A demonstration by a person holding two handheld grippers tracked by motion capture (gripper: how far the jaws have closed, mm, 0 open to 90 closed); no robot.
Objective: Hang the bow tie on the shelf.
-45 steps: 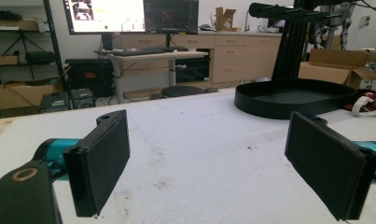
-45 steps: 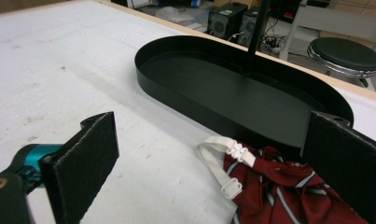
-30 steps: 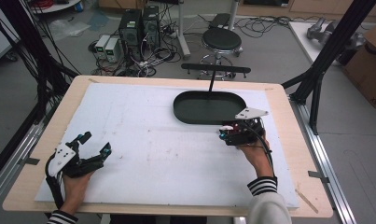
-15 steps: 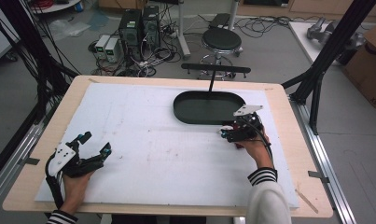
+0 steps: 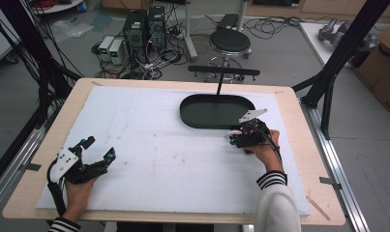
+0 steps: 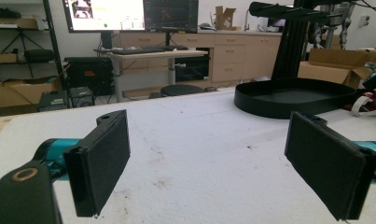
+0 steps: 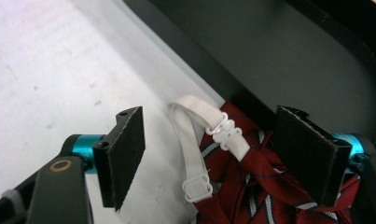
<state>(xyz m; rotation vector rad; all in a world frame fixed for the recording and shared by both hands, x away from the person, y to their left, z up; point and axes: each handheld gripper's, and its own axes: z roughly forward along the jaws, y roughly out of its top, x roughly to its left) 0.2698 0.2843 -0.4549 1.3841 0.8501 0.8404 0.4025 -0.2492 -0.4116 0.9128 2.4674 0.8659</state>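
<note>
Red striped necktie [image 7: 265,186] beside tray [image 5: 202,118] | my right gripper [image 5: 238,138] has lowered, jaws spread astride it | left gripper [image 5: 98,150] spread, idle near table's front-left corner.

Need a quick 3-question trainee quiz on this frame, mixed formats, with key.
1. True or false: the left gripper has its fingers closed on something.
2. What lies between the right gripper's fingers? A) a red striped tie with a white strap B) a sponge C) a cup
3. Fill in: the tie lies against the outer wall of the black ___.

Key: 1 false, they stand open over the bare white mat. 2 A. 3 tray.
</note>
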